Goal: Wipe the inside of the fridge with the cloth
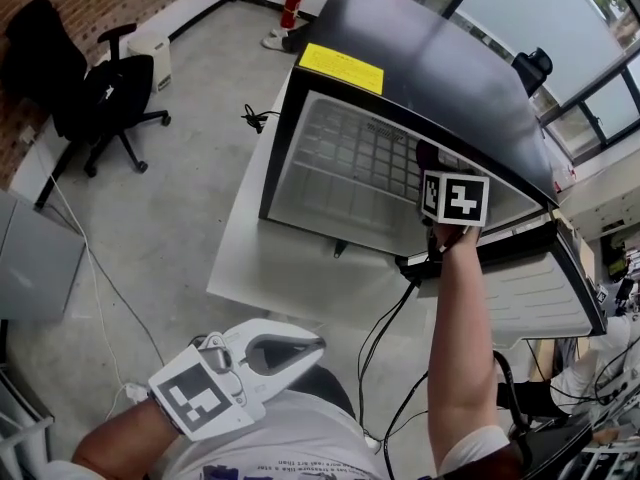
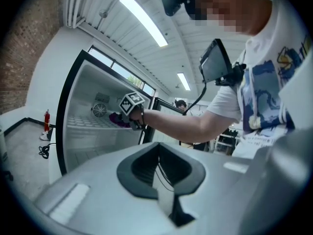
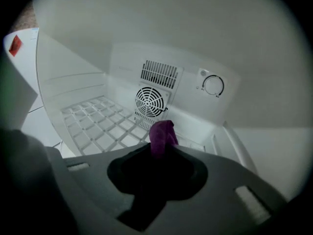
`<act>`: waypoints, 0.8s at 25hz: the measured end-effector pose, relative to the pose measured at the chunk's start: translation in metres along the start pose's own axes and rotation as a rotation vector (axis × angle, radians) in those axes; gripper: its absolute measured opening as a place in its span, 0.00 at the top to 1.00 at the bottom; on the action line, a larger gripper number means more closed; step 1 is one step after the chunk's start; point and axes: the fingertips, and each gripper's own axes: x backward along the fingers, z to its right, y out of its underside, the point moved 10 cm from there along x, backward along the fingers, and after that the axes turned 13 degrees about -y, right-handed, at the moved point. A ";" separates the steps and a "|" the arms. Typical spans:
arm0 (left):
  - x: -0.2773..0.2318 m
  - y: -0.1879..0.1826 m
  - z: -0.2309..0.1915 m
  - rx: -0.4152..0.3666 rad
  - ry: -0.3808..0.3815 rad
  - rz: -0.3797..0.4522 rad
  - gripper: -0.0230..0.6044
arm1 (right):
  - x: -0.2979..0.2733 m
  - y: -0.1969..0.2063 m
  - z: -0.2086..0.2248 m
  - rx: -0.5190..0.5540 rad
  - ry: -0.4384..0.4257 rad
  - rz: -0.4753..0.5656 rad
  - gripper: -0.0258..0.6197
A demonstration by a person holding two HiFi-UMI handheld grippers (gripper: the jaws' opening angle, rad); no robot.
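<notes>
A small black fridge (image 1: 420,58) stands open on a white table (image 1: 262,268), its door (image 1: 540,293) swung out to the right. My right gripper (image 3: 161,153) reaches inside the fridge, shut on a purple cloth (image 3: 163,135) that sticks up from its jaws. The cloth hangs just above the white wire shelf (image 3: 100,124), in front of the round fan grille (image 3: 151,102) on the back wall; whether it touches a surface I cannot tell. My left gripper (image 1: 316,344) is held low near the person's body, away from the fridge, shut with nothing in it.
A thermostat dial (image 3: 213,85) sits on the fridge's back wall, right of the fan. Black cables (image 1: 385,333) trail from the right arm across the table's front edge. On the floor at left are a black office chair (image 1: 110,93) and a red fire extinguisher (image 1: 291,5).
</notes>
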 end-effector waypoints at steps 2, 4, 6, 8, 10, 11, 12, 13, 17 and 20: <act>0.000 0.001 0.000 0.011 0.003 0.001 0.96 | -0.004 -0.004 -0.005 0.019 -0.013 -0.013 0.85; 0.000 0.002 0.000 0.021 0.007 0.003 0.96 | -0.008 -0.009 -0.012 0.040 -0.026 -0.022 0.85; 0.001 0.002 0.000 0.027 0.008 0.007 0.96 | -0.011 -0.013 -0.020 0.066 -0.033 -0.033 0.85; 0.002 0.003 0.000 0.034 0.004 0.013 0.96 | -0.014 -0.018 -0.030 0.095 -0.042 -0.038 0.85; 0.004 0.004 -0.001 0.038 -0.006 0.019 0.96 | -0.017 -0.023 -0.039 0.114 -0.057 -0.036 0.85; 0.006 0.004 -0.001 0.039 -0.012 0.021 0.96 | -0.018 -0.025 -0.043 0.121 -0.065 -0.034 0.85; 0.007 0.005 -0.002 0.041 -0.017 0.023 0.96 | -0.020 -0.027 -0.048 0.128 -0.073 -0.033 0.85; 0.009 0.005 -0.002 0.044 -0.023 0.025 0.96 | -0.021 -0.030 -0.053 0.136 -0.079 -0.032 0.85; 0.017 0.008 -0.004 0.054 -0.047 0.029 0.96 | -0.027 -0.040 -0.074 0.164 -0.114 -0.027 0.85; 0.021 0.009 -0.005 0.061 -0.067 0.034 0.96 | -0.031 -0.047 -0.088 0.188 -0.140 -0.019 0.85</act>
